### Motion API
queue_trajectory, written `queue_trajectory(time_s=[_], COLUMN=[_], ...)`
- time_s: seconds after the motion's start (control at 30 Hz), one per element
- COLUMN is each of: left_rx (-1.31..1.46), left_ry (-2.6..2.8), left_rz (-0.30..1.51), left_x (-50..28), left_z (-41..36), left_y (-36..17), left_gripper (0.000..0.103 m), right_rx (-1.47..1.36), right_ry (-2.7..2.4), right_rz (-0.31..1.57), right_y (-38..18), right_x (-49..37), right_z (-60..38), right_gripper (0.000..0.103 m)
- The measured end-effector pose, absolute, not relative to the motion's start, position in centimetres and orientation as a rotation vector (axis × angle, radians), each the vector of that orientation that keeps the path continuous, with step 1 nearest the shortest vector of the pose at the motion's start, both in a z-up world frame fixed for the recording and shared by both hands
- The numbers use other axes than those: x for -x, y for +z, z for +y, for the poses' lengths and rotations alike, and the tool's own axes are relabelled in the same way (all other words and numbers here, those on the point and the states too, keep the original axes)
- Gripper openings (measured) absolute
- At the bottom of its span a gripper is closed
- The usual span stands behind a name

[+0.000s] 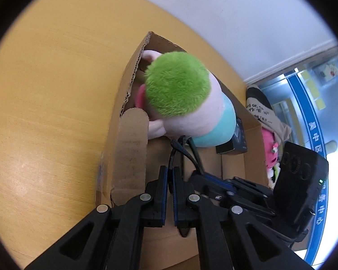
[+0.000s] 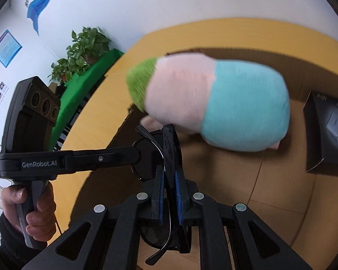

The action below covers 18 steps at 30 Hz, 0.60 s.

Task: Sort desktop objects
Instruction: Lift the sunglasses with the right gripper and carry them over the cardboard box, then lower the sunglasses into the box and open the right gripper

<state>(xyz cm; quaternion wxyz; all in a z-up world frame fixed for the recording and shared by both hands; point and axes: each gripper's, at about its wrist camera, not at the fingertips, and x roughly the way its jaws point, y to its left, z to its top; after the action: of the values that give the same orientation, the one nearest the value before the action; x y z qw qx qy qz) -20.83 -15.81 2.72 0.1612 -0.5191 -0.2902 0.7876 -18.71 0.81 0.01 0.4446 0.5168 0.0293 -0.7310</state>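
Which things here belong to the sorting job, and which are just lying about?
Job: sunglasses, held by left gripper and right gripper; cardboard box; plush toy and black carton inside it.
Lying about: potted plant, green cloth, pink doll outside the box.

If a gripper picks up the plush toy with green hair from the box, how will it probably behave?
The plush toy looks soft and furry, so it would probably squash under the pads and feel light. Its rounded body leans over the cardboard box, so it may flop or roll when nudged. Breakage seems unlikely.
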Motion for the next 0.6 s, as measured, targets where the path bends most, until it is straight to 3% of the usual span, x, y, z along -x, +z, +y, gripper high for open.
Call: queue_trajectory(time_s=[0.27, 0.43, 0.53, 0.57, 0.6], left_rx=[1.577, 1.590, 1.492, 1.419, 1.358], left_ry=[2.349, 2.402, 2.513, 2.568, 2.618], left_rz=[-0.626, -0.589, -0.518, -0.483, -0.449], left_x=[20.9, 20.9, 19.3, 18.2, 17.1], left_z=[-13.8, -14.1, -14.0, -14.0, -14.0], left_y=[3.1, 3.7, 6.7, 8.3, 9.5], left_gripper=[0.004, 0.005, 0.006, 0.008, 0.016], right_rx=[-1.358, -1.338, -1.244, -1.196, -1.144], right_ry=[-1.767, -1.756, -1.806, -1.833, -1.859], right_rz=[0.069, 0.059, 0.084, 0.095, 0.103], right_y=[-1.9, -1.3, 1.8, 3.1, 4.4], right_x=[19.2, 19.0, 17.9, 17.2, 16.4], right_z=[0.2, 0.5, 1.8, 2.4, 3.3], right_gripper=[0.010, 0.017, 0.047, 0.065, 0.082])
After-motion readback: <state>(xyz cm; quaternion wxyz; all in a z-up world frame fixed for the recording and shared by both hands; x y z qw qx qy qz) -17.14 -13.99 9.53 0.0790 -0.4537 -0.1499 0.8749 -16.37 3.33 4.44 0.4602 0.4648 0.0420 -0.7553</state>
